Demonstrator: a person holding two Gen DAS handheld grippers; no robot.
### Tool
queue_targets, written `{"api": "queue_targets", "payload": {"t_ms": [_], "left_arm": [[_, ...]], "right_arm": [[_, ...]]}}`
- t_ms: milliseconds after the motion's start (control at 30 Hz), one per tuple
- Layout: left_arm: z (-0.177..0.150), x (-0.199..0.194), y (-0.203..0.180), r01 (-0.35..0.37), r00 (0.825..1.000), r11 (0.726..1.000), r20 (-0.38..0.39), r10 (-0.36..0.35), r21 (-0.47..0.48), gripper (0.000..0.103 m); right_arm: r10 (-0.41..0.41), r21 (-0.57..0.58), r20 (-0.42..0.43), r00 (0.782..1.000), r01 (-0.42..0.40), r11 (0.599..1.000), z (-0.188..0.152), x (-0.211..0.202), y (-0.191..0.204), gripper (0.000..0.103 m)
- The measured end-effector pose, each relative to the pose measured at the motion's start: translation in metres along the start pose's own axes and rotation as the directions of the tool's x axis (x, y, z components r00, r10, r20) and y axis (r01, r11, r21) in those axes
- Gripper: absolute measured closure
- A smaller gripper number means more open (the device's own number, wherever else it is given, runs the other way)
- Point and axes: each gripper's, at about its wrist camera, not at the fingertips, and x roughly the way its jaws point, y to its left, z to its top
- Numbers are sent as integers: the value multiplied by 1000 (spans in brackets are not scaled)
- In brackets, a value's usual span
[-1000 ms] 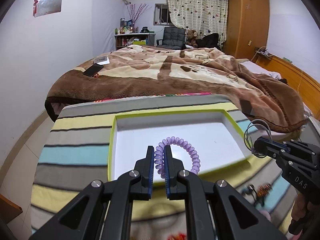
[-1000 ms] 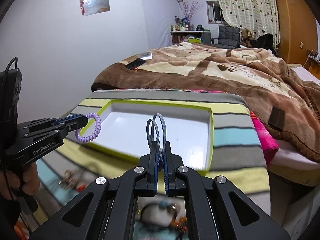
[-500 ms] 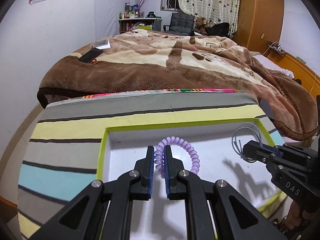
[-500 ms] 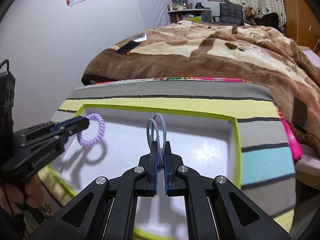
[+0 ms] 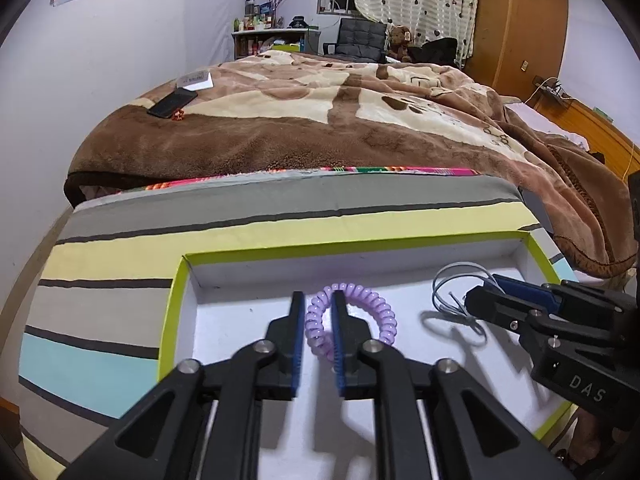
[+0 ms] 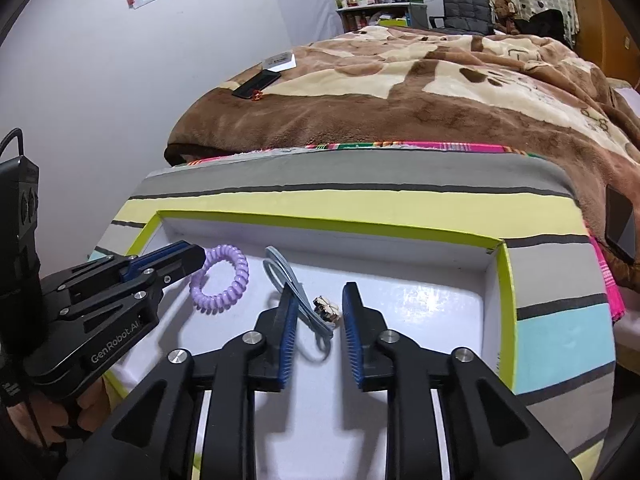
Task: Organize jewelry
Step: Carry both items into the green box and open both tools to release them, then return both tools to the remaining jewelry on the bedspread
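Note:
A purple spiral hair tie (image 5: pixel 382 314) lies on the white floor of a shallow box with a lime-green rim (image 5: pixel 173 312). My left gripper (image 5: pixel 316 300) is open around it, jaws a little apart on either side of the coil. The tie also shows in the right wrist view (image 6: pixel 224 280). A grey elastic loop with a small pale charm (image 6: pixel 316 312) lies in the same box between the jaws of my open right gripper (image 6: pixel 318 294). In the left wrist view the grey loop (image 5: pixel 452 292) sits at the tip of the right gripper (image 5: pixel 480 300).
The box stands on a striped cushion (image 5: pixel 120 248) in grey, yellow and blue. Behind it is a bed with a brown blanket (image 5: pixel 320 120) carrying a black phone (image 5: pixel 173 103) and a white card. A dark phone (image 6: pixel 619 229) lies at the cushion's right.
Both grippers have come down into the box and opened. The purple tie and the grey loop, held in the air before, now lie on the box floor.

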Motion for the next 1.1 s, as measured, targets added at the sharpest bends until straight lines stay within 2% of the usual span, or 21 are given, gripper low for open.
{"api": "queue_targets", "payload": {"t_ms": [67,467,900,1100], "left_arm": [[-1,-6,1,12,1000,1000,15,-12,-6,75],[-16,-65,0,36,995,999,93,-34,-14,74],[-74,-147,-13,70,978,998,199,-69,-1,74],[-104,-171,-17,77,972,997,221,-78,11,74]], "right_arm": [[0,2,6,1000,0,1000,0,-3,0,79],[28,-5,85,996,-27,1000,-21,-60,10,79],[21,-66,193,981,-9,998,-88,-139,34,79],[1,-87,230,973,20,996,-125,-164,44,79]]}}
